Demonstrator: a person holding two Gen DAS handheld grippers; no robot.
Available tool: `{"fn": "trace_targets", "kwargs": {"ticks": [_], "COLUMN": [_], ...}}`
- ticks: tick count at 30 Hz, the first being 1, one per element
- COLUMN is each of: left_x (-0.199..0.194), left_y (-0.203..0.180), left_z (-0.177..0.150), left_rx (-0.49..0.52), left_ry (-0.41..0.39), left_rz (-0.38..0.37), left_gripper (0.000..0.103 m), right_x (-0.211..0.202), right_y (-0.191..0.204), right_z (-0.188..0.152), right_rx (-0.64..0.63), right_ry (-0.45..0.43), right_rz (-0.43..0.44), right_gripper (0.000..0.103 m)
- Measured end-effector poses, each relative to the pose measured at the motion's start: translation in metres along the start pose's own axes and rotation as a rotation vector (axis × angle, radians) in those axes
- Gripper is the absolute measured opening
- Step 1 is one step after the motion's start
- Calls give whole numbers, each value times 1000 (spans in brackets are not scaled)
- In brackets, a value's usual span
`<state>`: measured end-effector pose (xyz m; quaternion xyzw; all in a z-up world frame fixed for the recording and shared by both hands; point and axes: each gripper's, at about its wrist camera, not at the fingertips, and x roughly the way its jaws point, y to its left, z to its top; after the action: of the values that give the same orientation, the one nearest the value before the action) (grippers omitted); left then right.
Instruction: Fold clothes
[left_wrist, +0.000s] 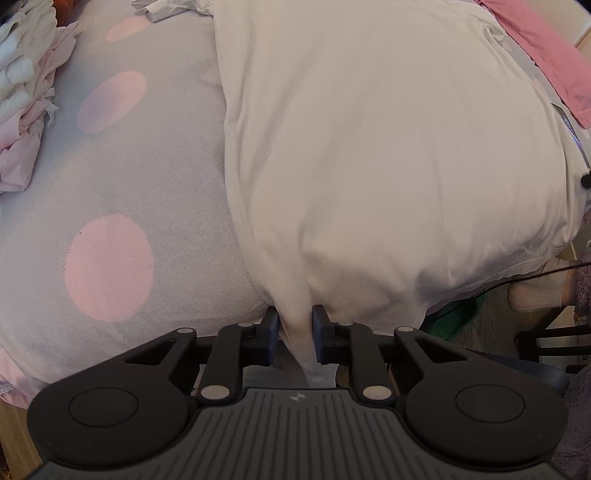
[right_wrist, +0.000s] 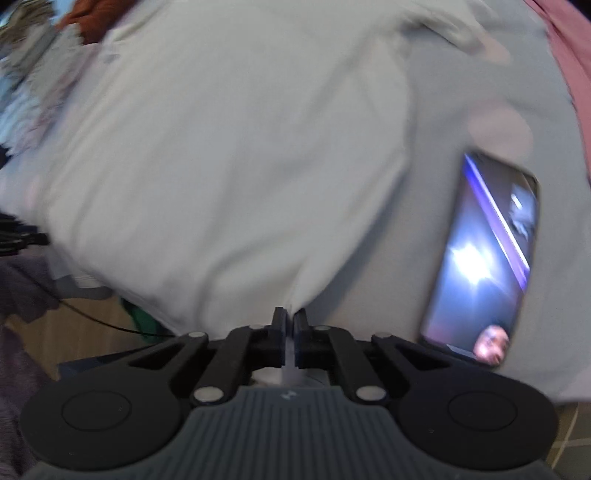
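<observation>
The left gripper (left_wrist: 294, 332) has a bunched fold of the white garment (left_wrist: 388, 147) pinched between narrow jaws at bottom centre of its view. The right gripper (right_wrist: 290, 334) is clamped nearly shut on the hem. The garment spreads up across the spotted blanket (left_wrist: 129, 184). I'd lift both corners evenly, keeping the edge taut and clear of the phone (right_wrist: 487, 258) at lower right.

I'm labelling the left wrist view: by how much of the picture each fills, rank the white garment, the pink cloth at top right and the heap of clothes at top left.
1. white garment
2-3. pink cloth, heap of clothes: alike, both cropped.
</observation>
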<state>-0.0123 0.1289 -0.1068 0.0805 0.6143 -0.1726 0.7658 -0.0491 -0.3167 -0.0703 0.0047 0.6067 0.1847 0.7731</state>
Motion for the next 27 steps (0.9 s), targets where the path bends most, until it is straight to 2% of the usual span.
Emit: {"fn": "trace_targets", "kwargs": {"ticks": [4, 7, 9, 14, 17, 21, 23, 25, 27], "left_x": [-1, -1, -1, 0, 0, 1, 1, 1, 1], "left_y": [-4, -7, -5, 7, 13, 16, 18, 20, 21], "left_z": [0, -2, -5, -14, -17, -23, -27, -32, -35], "left_rx": [1, -1, -7, -27, -32, -29, -32, -35, -43], "left_ry": [-4, -11, -17, -23, -15, -5, 0, 6, 6], "left_rz": [5, 3, -5, -30, -43, -54, -53, -50, -51], "left_gripper": [17, 17, 17, 17, 17, 19, 20, 21, 21], "right_x": [-2, 6, 13, 25, 34, 57, 69, 84, 96], "right_y": [50, 68, 68, 62, 58, 74, 84, 91, 96], "right_z": [27, 44, 53, 49, 41, 43, 47, 47, 44], "right_rx": [-112, -158, -170, -124, -51, 15, 26, 25, 24], "right_ry": [-44, -44, -41, -30, 13, 71, 100, 147, 182], "right_rz": [97, 100, 93, 84, 140, 192, 178, 123, 97], "right_gripper": [4, 13, 27, 31, 32, 40, 40, 40, 36]}}
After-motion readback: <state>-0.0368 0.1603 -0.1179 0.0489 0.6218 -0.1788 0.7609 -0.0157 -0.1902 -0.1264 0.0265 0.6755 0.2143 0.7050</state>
